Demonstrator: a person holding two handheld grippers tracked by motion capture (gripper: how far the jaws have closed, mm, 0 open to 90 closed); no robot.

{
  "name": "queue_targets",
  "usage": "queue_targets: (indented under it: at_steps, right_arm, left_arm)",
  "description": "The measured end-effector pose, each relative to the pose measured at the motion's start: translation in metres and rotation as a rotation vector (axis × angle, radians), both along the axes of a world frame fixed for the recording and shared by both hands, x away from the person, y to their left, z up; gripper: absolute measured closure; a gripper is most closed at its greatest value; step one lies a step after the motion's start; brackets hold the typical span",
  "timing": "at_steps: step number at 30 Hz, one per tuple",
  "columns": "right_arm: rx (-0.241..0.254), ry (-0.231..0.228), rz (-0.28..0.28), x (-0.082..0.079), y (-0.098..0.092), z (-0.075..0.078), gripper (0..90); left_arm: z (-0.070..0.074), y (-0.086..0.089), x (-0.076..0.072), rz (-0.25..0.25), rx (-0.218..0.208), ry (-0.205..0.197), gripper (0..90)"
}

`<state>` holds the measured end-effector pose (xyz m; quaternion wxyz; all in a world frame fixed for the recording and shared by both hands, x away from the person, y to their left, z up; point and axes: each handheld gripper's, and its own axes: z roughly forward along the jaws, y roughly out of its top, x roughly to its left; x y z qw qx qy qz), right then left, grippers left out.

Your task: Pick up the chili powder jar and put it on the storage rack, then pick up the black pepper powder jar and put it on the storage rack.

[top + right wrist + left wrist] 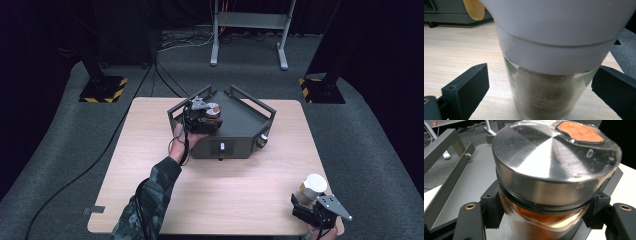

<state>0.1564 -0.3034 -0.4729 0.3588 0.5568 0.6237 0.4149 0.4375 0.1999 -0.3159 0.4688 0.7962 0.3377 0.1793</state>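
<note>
— Where was the glass spice jar with the brushed steel lid and orange powder?

— On the flat top of the dark grey metal railed tray, near its left rail, at the far middle of the pale wooden worktop. The left gripper had its black fingers clamped on the glass just under the lid.

— And the right gripper?

— At the worktop's near right corner, around the clear glass jar with the white plastic cap and greyish powder. That jar stood on the wood. The black fingers stood apart on either side of it, a gap showing at each side, not pressing the glass.

— Anything else on the tray?

— A small white switch and a round knob on its front face.
</note>
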Motion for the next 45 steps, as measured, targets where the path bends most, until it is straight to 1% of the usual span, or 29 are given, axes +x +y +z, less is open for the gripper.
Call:
queue_targets:
  at_steps: [1,4,5,10,11,13,18,20,26,29,31,32,34,38,39,43,45]
  right_arm:
    - [0.000,-0.001,0.000,0.000,0.000,0.000,0.1]
    - [0.000,0.000,0.000,0.000,0.000,0.000,0.1]
    - [0.000,0.001,0.000,0.000,0.000,0.000,0.1]
    - [0.001,0.001,0.000,0.000,0.000,0.000,0.1]
    - [0.000,0.001,0.000,0.000,0.000,0.000,0.0]
    - [0.001,0.001,0.000,0.000,0.000,0.000,0.1]
    - [0.002,0.003,0.000,0.000,0.000,0.000,0.0]
    - [0.000,0.004,0.000,0.001,0.000,0.001,0.0]
    - [-0.002,0.007,0.001,0.001,0.000,0.001,0.0]
    - [-0.001,0.014,0.000,0.002,0.000,0.002,0.0]
    - [-0.001,0.016,-0.001,0.003,0.000,0.002,0.0]
    - [-0.001,0.017,-0.001,0.003,0.000,0.002,0.0]
    - [-0.001,0.017,0.001,0.003,0.000,0.002,0.0]
    - [-0.001,0.014,-0.002,0.002,0.000,0.002,0.0]
    - [-0.002,0.014,-0.003,0.002,0.001,0.002,0.0]
    - [-0.004,0.017,-0.003,0.003,0.001,0.002,0.0]
    - [-0.004,0.016,-0.005,0.002,0.001,0.002,0.0]
  left_arm:
    - [0.001,0.000,0.001,0.000,-0.001,0.012,29.4]
    - [0.008,-0.003,0.000,-0.005,0.023,0.024,21.5]
    - [0.010,-0.003,0.000,-0.010,0.031,0.025,19.9]
    - [0.015,-0.001,-0.006,-0.003,0.036,0.027,9.5]
    - [0.016,0.000,-0.009,0.001,0.034,0.030,7.8]
    - [0.018,0.002,-0.015,0.009,0.047,0.024,4.8]
    - [0.018,0.008,-0.028,0.007,0.088,0.024,1.9]
    - [0.016,0.013,-0.034,0.006,0.091,0.027,0.7]
    - [0.000,0.027,-0.065,0.014,0.129,0.009,0.0]
    - [-0.012,0.036,-0.084,0.017,0.123,-0.001,0.0]
    - [-0.021,0.042,-0.096,0.013,0.123,-0.001,0.0]
    - [-0.027,0.044,-0.101,0.008,0.124,0.002,0.0]
    - [-0.037,0.047,-0.112,0.008,0.141,0.012,0.0]
    - [-0.060,0.058,-0.131,0.023,0.130,0.042,0.1]
    - [-0.065,0.058,-0.135,0.028,0.140,0.047,0.1]
    - [-0.081,0.064,-0.152,0.045,0.138,0.066,0.1]
    - [-0.088,0.064,-0.159,0.051,0.147,0.075,0.0]
